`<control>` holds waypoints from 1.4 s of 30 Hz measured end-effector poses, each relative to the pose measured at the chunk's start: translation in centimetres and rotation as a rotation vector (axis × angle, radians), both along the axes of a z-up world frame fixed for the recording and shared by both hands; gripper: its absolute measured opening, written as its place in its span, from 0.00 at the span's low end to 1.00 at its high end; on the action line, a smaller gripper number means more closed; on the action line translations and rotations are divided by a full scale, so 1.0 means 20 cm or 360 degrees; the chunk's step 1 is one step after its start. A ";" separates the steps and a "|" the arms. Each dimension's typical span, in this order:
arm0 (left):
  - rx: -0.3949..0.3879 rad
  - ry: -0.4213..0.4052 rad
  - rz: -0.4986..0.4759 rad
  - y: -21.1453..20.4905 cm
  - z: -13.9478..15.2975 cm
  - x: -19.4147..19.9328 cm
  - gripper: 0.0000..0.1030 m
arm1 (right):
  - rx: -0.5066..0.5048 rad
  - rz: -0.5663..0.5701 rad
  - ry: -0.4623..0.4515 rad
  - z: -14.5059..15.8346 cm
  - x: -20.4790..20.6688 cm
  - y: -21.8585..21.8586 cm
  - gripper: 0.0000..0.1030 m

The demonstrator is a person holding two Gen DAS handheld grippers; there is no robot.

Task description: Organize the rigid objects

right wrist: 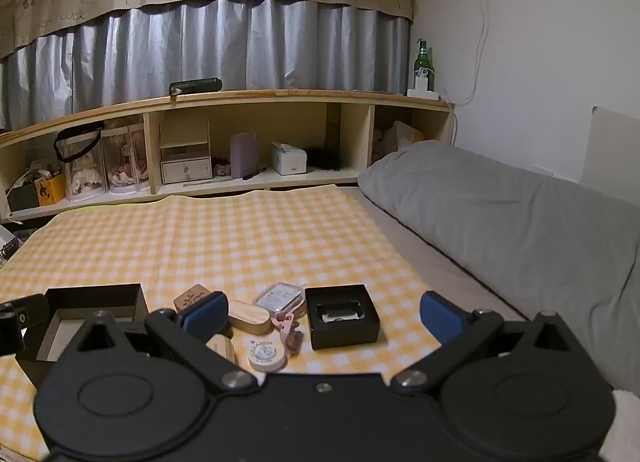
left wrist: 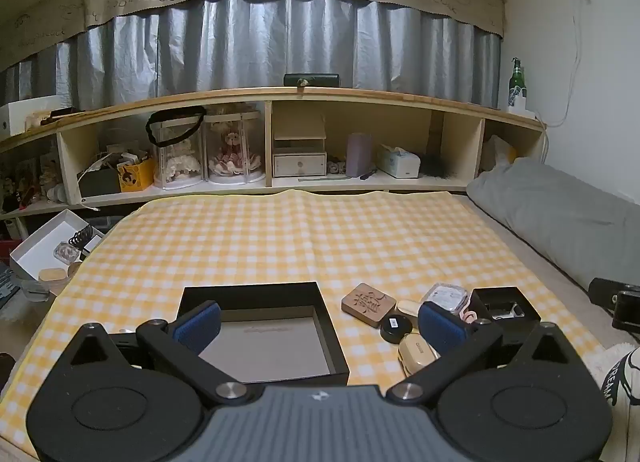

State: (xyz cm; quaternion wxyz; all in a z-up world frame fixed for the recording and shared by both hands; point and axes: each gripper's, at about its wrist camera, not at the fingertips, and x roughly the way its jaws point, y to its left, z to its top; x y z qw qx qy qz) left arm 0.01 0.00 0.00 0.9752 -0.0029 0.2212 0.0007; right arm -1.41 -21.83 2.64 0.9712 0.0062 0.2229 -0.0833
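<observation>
A: Where do the grippers stand?
B: The left gripper (left wrist: 320, 322) is spread wide, nothing between its blue pads, hanging over the large black box (left wrist: 264, 332), which sits open on the yellow checked cloth (left wrist: 280, 238) on the bed. The right gripper (right wrist: 323, 316) is spread just as wide and empty.
A: And the small things?
B: Clustered right of the large box: a carved wooden block (left wrist: 368, 304), a round black tin (left wrist: 395, 328), a clear plastic case (right wrist: 279, 296), a wooden oval case (right wrist: 249, 316), a pink clip (right wrist: 290, 328), a round white tin (right wrist: 267, 354). The small black box (right wrist: 342, 316) sits just right of them, something pale and dark inside
</observation>
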 end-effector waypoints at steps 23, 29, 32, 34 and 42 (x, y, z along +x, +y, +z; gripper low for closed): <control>-0.0008 0.0006 -0.0003 0.00 0.00 0.00 1.00 | 0.0001 0.0000 0.0003 -0.01 0.01 0.00 1.00; -0.0008 0.0009 -0.0002 0.00 0.00 0.00 1.00 | 0.0001 0.0000 0.0004 -0.01 0.00 0.00 1.00; -0.0010 0.0011 -0.0003 0.00 0.00 0.00 1.00 | 0.0002 0.0001 0.0006 -0.01 0.00 0.00 1.00; -0.0010 0.0012 -0.0003 -0.01 -0.04 0.00 1.00 | 0.0002 0.0000 0.0006 -0.01 0.00 0.00 1.00; -0.0010 0.0014 -0.0002 -0.01 -0.04 0.00 1.00 | 0.0002 0.0001 0.0008 -0.01 0.00 0.00 1.00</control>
